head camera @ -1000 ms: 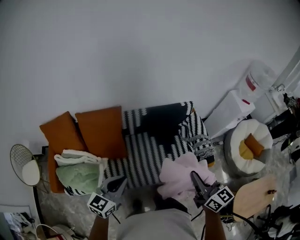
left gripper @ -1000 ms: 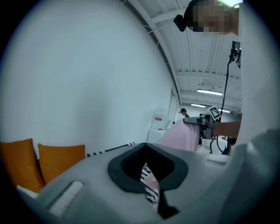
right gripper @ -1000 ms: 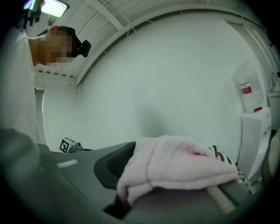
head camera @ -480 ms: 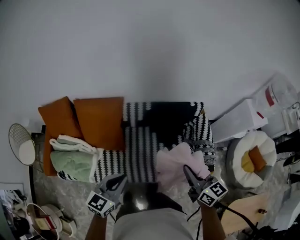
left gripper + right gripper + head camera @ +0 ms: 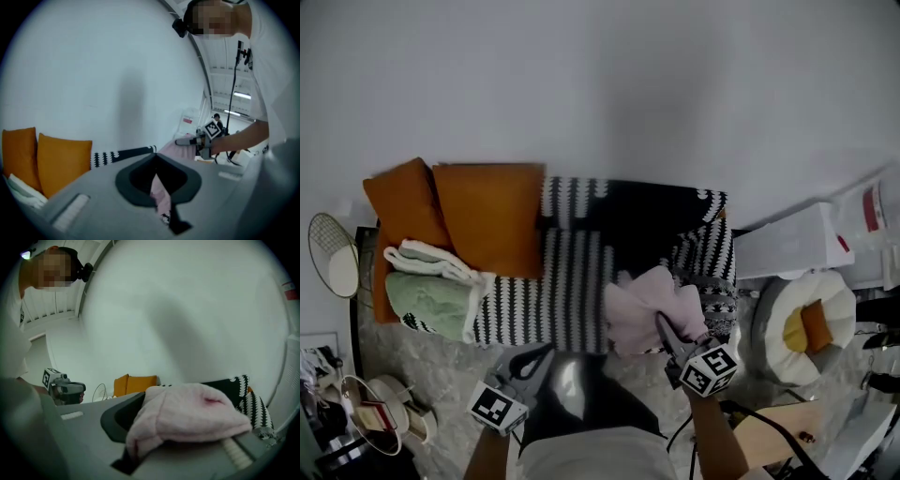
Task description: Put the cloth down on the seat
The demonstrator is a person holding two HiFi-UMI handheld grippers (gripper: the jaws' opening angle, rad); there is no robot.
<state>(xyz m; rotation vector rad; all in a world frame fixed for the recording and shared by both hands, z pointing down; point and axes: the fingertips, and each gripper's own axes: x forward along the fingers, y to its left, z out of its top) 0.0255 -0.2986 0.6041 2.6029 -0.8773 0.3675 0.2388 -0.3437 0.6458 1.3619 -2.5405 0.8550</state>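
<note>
Below the orange cushions (image 5: 492, 216), the left gripper (image 5: 546, 351) hung in front of the sofa with its jaws all but together on nothing, while the pink cloth (image 5: 639, 302) was bunched over the right end of the black-and-white seat (image 5: 553, 295), pinched fast in the right gripper (image 5: 663, 327)

A sofa (image 5: 628, 202) under a black-and-white patterned cover runs across the middle of the head view. Two orange cushions (image 5: 492, 216) lean on its back at the left. At the left end of the seat (image 5: 567, 300) lies a folded green blanket (image 5: 427, 307) with a white towel (image 5: 431, 262) just beside it. A pink cloth (image 5: 642, 305) is bunched over the seat's right front edge; I cannot tell whether it rests there.
</note>
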